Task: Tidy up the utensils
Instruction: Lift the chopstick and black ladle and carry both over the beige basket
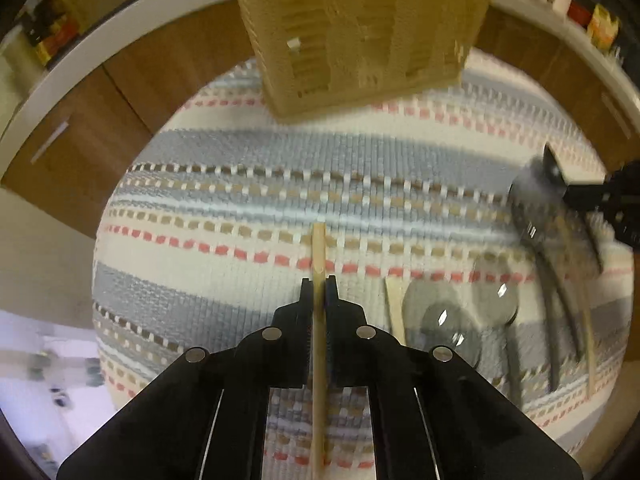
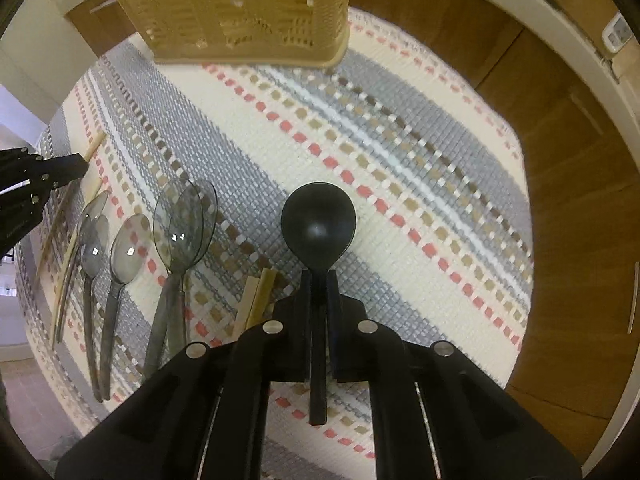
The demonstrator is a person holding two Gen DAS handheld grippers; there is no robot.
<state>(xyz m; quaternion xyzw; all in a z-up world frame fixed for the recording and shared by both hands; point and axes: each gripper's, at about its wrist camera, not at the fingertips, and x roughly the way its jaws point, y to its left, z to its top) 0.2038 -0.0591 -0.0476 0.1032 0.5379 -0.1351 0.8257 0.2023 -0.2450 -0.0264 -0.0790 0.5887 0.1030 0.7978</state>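
My left gripper [image 1: 319,280] is shut on a wooden chopstick [image 1: 318,248] and holds it above the striped mat [image 1: 224,184]. My right gripper [image 2: 319,274] is shut on the handle of a black spoon [image 2: 318,222], bowl pointing forward. A tan woven utensil basket [image 1: 360,28] stands at the far edge of the mat; it also shows in the right wrist view [image 2: 240,8]. Several clear grey plastic spoons [image 2: 184,220] and loose chopsticks [image 2: 260,296] lie on the mat [image 2: 400,160] between the grippers. The right gripper with its spoon shows blurred in the left wrist view [image 1: 560,192].
The mat lies on a brown wooden surface [image 2: 568,200] with a white edge [image 1: 104,32] beyond it. Bottles and packets [image 1: 600,24] stand at the back. The left gripper shows at the left edge of the right wrist view [image 2: 48,176].
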